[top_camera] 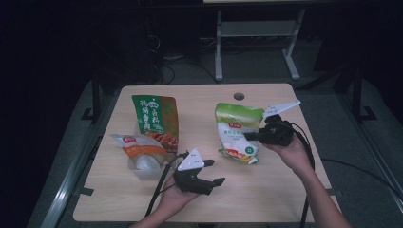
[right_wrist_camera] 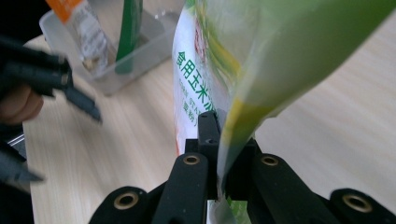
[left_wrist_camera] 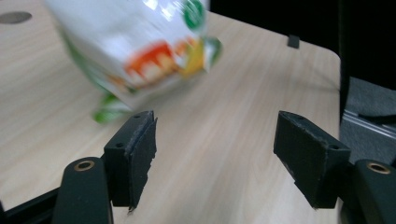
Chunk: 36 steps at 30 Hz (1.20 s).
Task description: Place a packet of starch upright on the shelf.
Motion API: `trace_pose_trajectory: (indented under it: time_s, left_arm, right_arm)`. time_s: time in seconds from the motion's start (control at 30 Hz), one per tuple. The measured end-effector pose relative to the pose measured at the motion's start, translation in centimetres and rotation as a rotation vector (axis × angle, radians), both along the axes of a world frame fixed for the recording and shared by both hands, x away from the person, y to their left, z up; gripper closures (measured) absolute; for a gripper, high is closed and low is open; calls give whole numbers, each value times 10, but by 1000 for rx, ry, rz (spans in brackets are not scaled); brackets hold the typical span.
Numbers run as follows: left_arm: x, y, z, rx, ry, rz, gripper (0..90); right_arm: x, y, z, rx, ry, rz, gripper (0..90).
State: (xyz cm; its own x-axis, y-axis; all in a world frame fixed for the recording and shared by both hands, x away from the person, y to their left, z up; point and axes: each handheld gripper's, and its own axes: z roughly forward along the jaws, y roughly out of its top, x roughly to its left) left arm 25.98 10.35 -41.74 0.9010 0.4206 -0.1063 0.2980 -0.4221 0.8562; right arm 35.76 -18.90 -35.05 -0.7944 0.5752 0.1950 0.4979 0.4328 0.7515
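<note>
A light wooden table point(top_camera: 266, 190) is carrying three packets: a green-and-red pouch point(top_camera: 156, 119) is lying toward the far left corner, an orange-labelled clear bag point(top_camera: 140, 151) is resting just nearer beside it, and a green-and-white pouch point(top_camera: 236, 129) is sitting toward the right edge

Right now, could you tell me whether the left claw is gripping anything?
No, the left claw is open, its two jaws wide apart over bare table, short of the white and green pouch.
</note>
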Motion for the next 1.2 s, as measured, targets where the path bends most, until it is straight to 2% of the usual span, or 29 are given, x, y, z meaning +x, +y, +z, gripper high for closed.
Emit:
trace_pose_trajectory:
  time_s: [0.03, 0.17, 0.3, 0.47, 0.67, 0.83, 0.97, 1.2]
  left_arm:
    - [-2, 1, -1, -7, 1, 3, 289]
    - [-6, 10, -5, 17, 8, -19, 277]
    - [-11, 19, -11, 9, 1, -31, 274]
    - [-14, 28, -16, -1, 10, -24, 270]
    - [-15, 32, -19, -18, 5, -33, 269]
    - [-17, 32, -19, -6, -1, -44, 269]
    - [-17, 32, -21, -4, 2, -46, 269]
    - [-19, 32, -22, -6, 4, -50, 269]
  right_arm:
    - [4, 4, 3, 1, -6, 6, 872]
    - [23, 21, 13, 9, -18, 24, 872]
    - [41, 40, 21, 15, -27, 49, 872]
    - [63, 65, 27, 14, -29, 72, 873]
    - [87, 94, 39, 33, -50, 105, 873]
    - [103, 124, 47, 37, -71, 134, 873]
    - [115, 147, 47, 57, -73, 162, 874]
    - [128, 185, 35, 90, -56, 193, 874]
